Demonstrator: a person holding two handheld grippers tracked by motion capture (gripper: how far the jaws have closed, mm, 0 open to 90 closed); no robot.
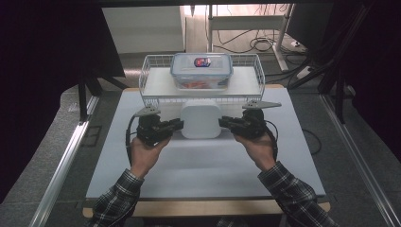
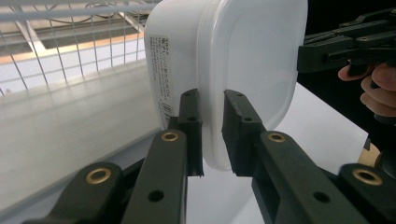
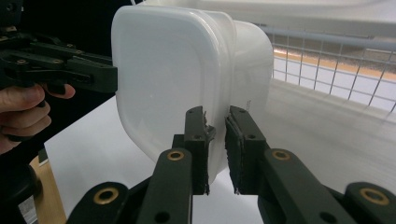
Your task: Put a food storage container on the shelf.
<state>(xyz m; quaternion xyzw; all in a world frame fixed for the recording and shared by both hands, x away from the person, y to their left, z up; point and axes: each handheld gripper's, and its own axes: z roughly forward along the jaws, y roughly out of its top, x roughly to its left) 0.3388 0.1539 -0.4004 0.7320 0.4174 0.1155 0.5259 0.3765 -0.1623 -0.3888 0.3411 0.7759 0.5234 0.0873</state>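
grip: your left gripper [image 1: 176, 125] and right gripper [image 1: 224, 122] fingers clamp the white container's [image 1: 201, 118] opposite rims
target: wire rack [image 1: 156, 87] directly beyond, above

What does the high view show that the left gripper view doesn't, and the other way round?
High view: a clear lidded food container in the white wire basket, and both plaid sleeves. Left gripper view: the printed label on the white plastic container, and the left hand-held gripper pinching its rim. Both: that container held between the left and right hand-held gripper, in front of the basket.
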